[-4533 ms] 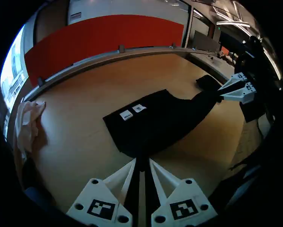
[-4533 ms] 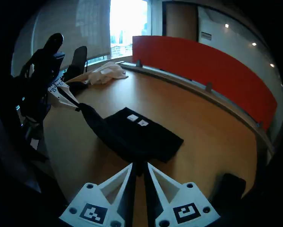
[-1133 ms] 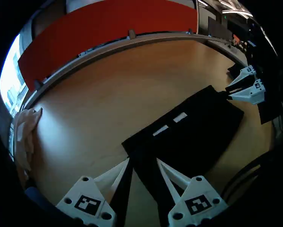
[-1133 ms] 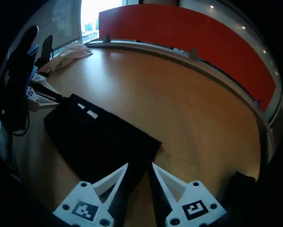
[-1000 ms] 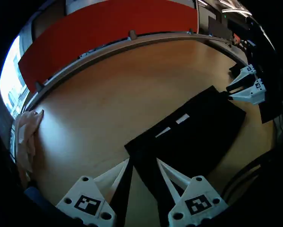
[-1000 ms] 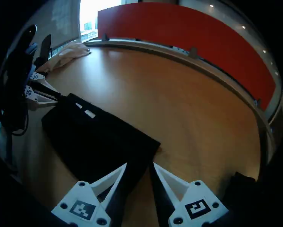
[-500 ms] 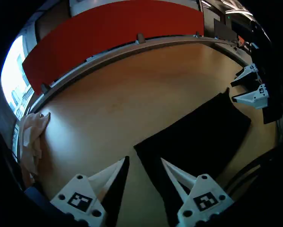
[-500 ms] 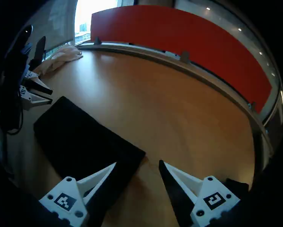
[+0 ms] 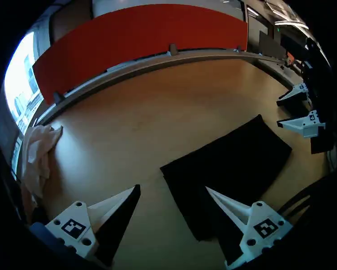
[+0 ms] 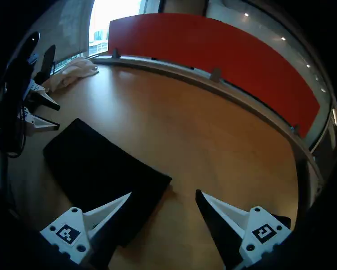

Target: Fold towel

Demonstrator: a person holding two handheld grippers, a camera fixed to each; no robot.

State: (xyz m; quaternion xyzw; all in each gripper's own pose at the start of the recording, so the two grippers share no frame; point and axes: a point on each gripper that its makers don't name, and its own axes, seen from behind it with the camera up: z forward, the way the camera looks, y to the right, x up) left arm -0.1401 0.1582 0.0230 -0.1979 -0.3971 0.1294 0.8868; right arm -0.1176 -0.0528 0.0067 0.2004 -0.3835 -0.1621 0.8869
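Presently, the black towel (image 9: pixel 229 164) lies flat on the wooden tabletop (image 9: pixel 137 112) as a folded rectangle, its edges fairly even. In the left gripper view, the left gripper (image 9: pixel 171 188) has its fingers spread wide with nothing between them. The towel's near corner sits in the gap, and the right-hand finger overlaps the towel's near edge. Whether that finger touches the fabric cannot be told. At the towel's far end the right gripper (image 9: pixel 280 110) is seen side-on, fingers parted and clear of the cloth, just beside its far corner.

In the right gripper view, the right gripper (image 10: pixel 164 193) is likewise wide apart and holding nothing. The towel (image 10: pixel 96 164) runs from beneath its left-hand finger toward the left gripper (image 10: pixel 56 118), which stands open just off the opposite corner.

A pale crumpled cloth (image 9: pixel 35 150) rests near the tabletop's edge, well apart from the towel. A red partition (image 10: pixel 213 49) runs along the far side of the tabletop, with a bright window (image 10: pixel 110 20) beyond its end.
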